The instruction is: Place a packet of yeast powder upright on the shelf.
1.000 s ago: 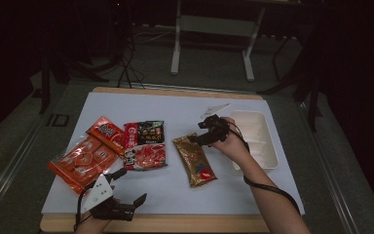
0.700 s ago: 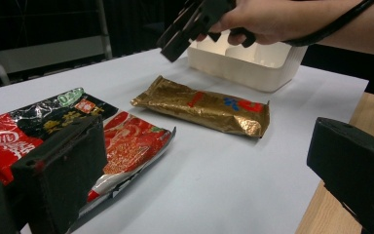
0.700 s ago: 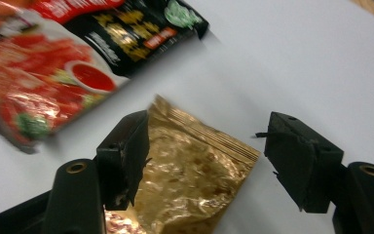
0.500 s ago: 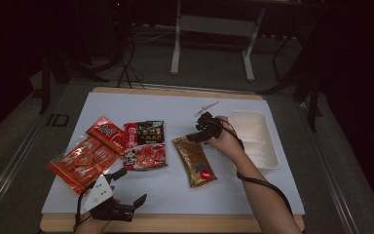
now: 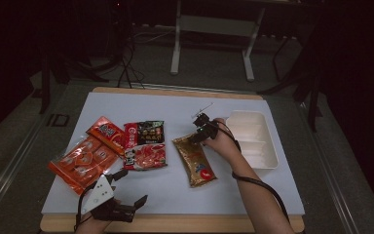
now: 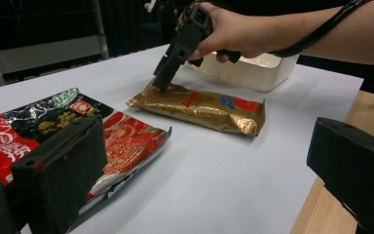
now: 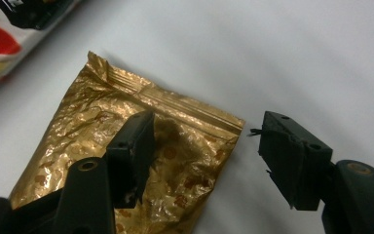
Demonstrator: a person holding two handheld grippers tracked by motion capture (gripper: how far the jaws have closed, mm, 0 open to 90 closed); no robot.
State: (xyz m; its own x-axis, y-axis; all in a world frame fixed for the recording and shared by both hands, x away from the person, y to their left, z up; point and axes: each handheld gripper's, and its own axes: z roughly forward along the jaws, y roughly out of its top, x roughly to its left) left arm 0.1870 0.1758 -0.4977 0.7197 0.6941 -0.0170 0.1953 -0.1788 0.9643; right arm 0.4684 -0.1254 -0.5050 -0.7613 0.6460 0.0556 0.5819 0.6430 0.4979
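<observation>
One gold packet (image 5: 195,160) lies flat on the table (image 5: 253,190) beside the white tray (image 5: 253,139). The right hand-held gripper (image 5: 198,130) straddles its sealed top corner, jaws just closing, not yet pinching. Next, I judge: squeeze, then lift. The left hand-held gripper (image 5: 129,187) rests open.

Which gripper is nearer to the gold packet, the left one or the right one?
Right. The right gripper is at the gold packet, its jaws around the packet's far sealed end. The left gripper is apart from it, by the table's near edge.

A gold foil pouch (image 5: 195,160) with red-and-blue print lies by red snack packets (image 5: 80,160) and a white tray (image 5: 253,139).
</observation>
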